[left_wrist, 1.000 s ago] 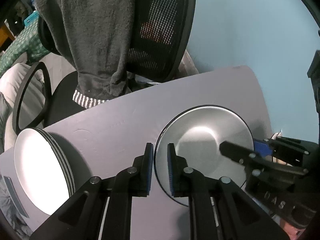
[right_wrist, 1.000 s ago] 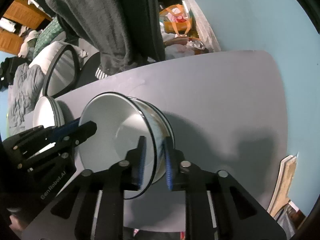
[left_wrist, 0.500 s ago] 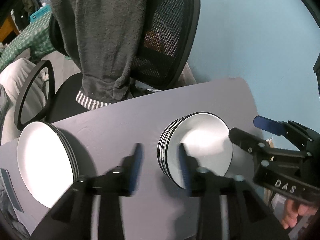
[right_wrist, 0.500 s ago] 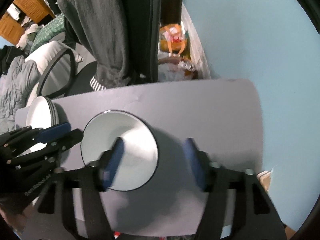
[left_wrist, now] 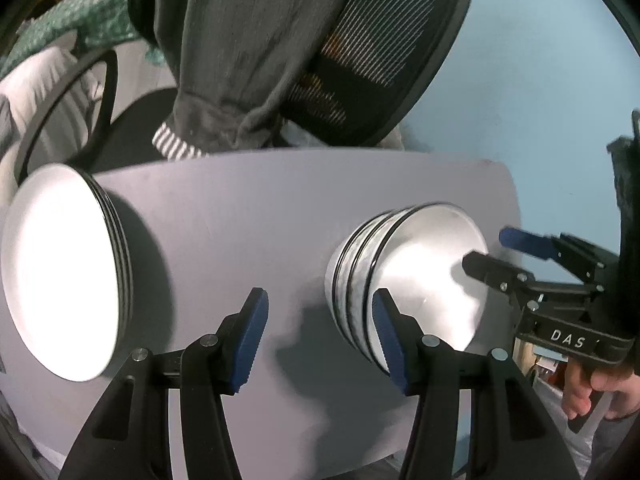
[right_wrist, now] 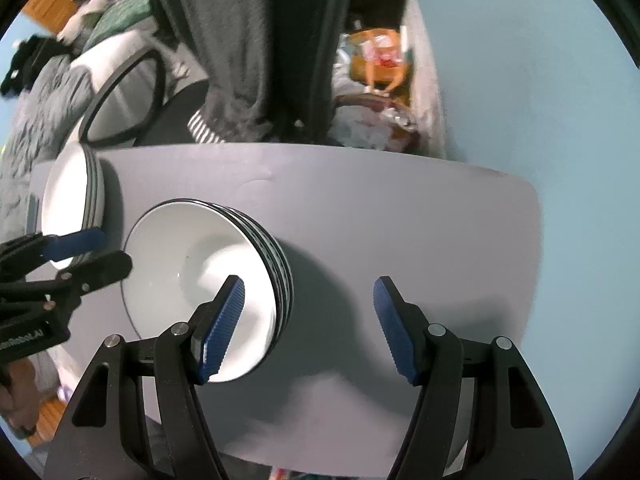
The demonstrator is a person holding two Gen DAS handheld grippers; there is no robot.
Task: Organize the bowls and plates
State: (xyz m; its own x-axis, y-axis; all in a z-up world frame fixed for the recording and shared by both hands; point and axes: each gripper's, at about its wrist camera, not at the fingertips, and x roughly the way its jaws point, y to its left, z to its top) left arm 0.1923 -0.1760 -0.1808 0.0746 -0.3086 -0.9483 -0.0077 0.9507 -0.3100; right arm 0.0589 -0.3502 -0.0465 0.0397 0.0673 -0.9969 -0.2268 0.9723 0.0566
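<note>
Seen on the grey table (left_wrist: 248, 208): bowl stack (right_wrist: 224, 280), mouths up, no long axis to speak of, well apart from plate stack (left_wrist: 60, 272) nearer the draped chair (left_wrist: 360, 60). Left gripper (left_wrist: 318, 336) and right gripper (right_wrist: 308, 320) just spread, pinching nothing, flanking the bowls. Judged at risk: rim clipped by a nearby pad, stack nudged askew or toppled.

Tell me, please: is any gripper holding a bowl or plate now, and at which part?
Nothing is held. The left gripper and right gripper both stand open, jaws just opened. The bowls sit stacked on the table, free of the pads.
</note>
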